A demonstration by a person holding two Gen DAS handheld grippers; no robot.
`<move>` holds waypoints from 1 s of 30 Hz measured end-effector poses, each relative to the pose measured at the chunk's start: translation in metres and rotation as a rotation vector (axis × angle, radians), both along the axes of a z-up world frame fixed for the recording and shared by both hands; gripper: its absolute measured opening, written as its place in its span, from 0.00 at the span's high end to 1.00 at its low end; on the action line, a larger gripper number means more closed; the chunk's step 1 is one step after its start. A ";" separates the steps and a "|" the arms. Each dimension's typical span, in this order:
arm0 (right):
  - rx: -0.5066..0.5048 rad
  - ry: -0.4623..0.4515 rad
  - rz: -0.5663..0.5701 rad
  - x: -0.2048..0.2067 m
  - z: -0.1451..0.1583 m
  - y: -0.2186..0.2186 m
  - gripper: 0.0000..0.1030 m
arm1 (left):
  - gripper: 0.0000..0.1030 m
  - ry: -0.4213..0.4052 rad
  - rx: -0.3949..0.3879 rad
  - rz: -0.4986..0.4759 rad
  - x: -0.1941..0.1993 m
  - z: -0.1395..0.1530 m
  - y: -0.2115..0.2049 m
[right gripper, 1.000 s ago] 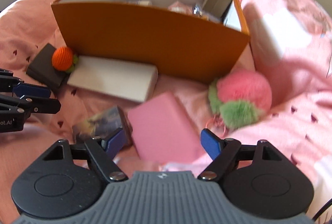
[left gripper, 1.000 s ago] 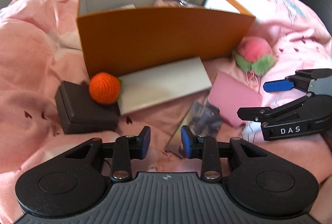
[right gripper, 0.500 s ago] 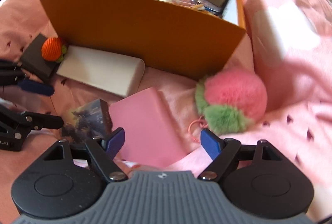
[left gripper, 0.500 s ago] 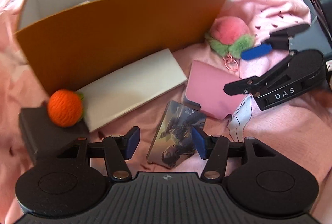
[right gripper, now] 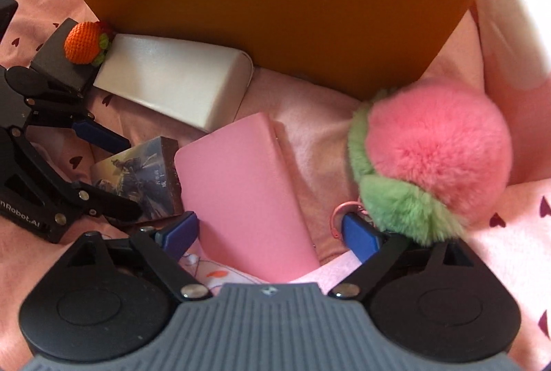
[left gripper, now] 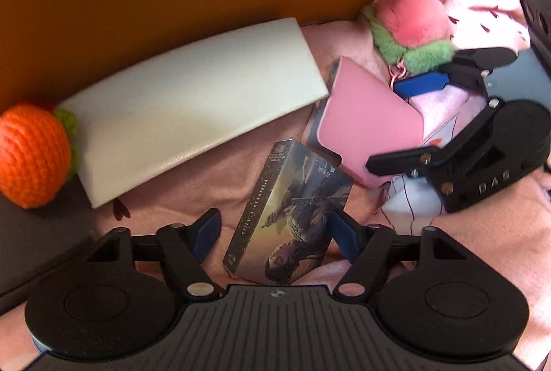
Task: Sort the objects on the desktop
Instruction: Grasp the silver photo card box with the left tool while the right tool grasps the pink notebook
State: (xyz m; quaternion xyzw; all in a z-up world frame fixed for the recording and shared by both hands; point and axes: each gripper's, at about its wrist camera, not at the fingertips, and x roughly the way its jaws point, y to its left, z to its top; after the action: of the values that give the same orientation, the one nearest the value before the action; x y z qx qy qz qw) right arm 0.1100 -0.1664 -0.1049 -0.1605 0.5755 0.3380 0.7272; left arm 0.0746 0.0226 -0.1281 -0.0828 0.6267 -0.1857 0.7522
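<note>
A photo card box [left gripper: 292,216] with dark artwork lies on the pink bedding between the fingers of my open left gripper [left gripper: 275,230]; the pads stand beside it, with a gap on the left side. It also shows in the right wrist view [right gripper: 137,178]. A pink case [right gripper: 248,195] lies between the fingers of my open right gripper [right gripper: 268,233], which does not grip it. It shows in the left wrist view [left gripper: 365,123] too. An orange cardboard box [right gripper: 275,2] stands behind.
A white case [left gripper: 193,102] lies against the orange box wall. A crocheted orange ball [left gripper: 32,157] sits on a black box [right gripper: 58,57] at the left. A pink and green fluffy pompom [right gripper: 427,157] with a keyring lies at the right, against my right gripper's right finger.
Both grippers have come down and forward. The left one has opened wider and now straddles the photo card box. The right one now straddles the pink case.
</note>
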 end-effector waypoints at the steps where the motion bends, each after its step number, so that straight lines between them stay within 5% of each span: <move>1: -0.001 0.003 0.002 0.000 -0.002 0.001 0.06 | 0.15 0.003 -0.008 0.007 0.000 -0.002 0.001; 6: -0.012 0.004 0.008 0.000 -0.008 0.007 0.04 | 0.13 -0.016 0.023 -0.012 -0.003 -0.001 -0.011; 11: 0.000 -0.004 0.011 -0.007 -0.003 0.007 0.09 | 0.24 -0.030 0.018 -0.027 -0.011 0.005 -0.016; 18: 0.004 -0.022 0.017 -0.020 0.009 0.008 0.27 | 0.47 -0.049 0.018 0.002 -0.024 0.022 -0.011; 25: -0.006 -0.058 0.005 -0.030 0.033 0.000 0.53 | 0.59 -0.083 0.032 0.019 -0.039 0.038 -0.001; 30: 0.037 -0.043 0.058 -0.032 0.050 -0.006 0.59 | 0.66 -0.120 0.051 -0.030 -0.041 0.037 -0.018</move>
State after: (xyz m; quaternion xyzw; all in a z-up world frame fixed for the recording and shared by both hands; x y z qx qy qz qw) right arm 0.0780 -0.1725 -0.0546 -0.1710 0.5485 0.3660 0.7321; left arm 0.0339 0.0042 -0.0914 -0.0429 0.5862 -0.1853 0.7875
